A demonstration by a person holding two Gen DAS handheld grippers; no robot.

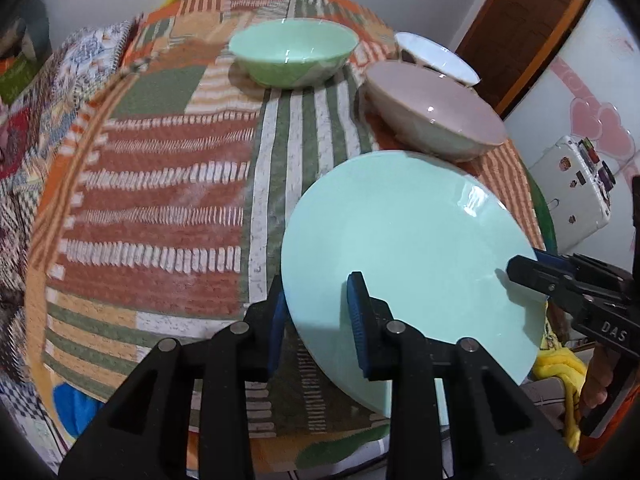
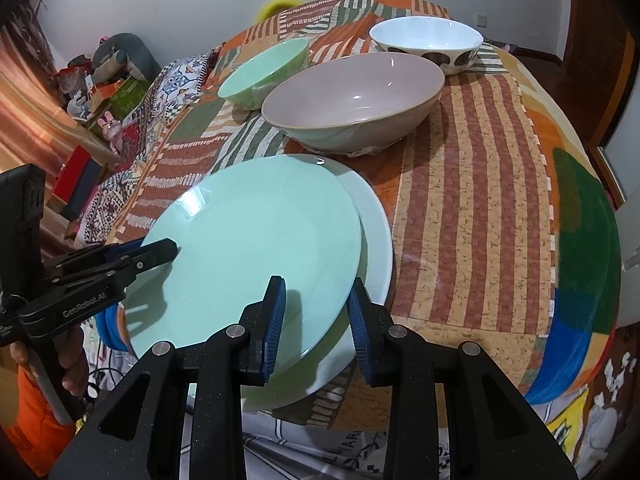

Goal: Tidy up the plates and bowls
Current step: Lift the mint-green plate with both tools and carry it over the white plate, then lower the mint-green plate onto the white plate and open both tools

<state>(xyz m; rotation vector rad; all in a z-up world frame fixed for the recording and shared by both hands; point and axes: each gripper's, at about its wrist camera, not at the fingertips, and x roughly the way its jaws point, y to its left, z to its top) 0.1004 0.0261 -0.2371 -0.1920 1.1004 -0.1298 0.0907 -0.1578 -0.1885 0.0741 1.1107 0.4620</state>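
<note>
"DAS" on the right gripper (image 1: 520, 276); "GenRobot.AI" on the left gripper (image 2: 160, 250).

- The left wrist view is taken from just behind the left gripper (image 1: 320, 308), aimed steeply down and forward across the patchwork cloth (image 1: 160, 208); the mint plate (image 1: 408, 248) is seen very near, at 5 o'clock.
- The right wrist view is taken from behind the right gripper (image 2: 316, 316), likewise tilted down, with the same plate (image 2: 256, 248) close at 7 o'clock.
- Shared by both views: that plate, the green bowl (image 1: 294, 54) (image 2: 266, 74), the mauve bowl (image 1: 436, 112) (image 2: 352, 100), and each other's gripper.
</note>
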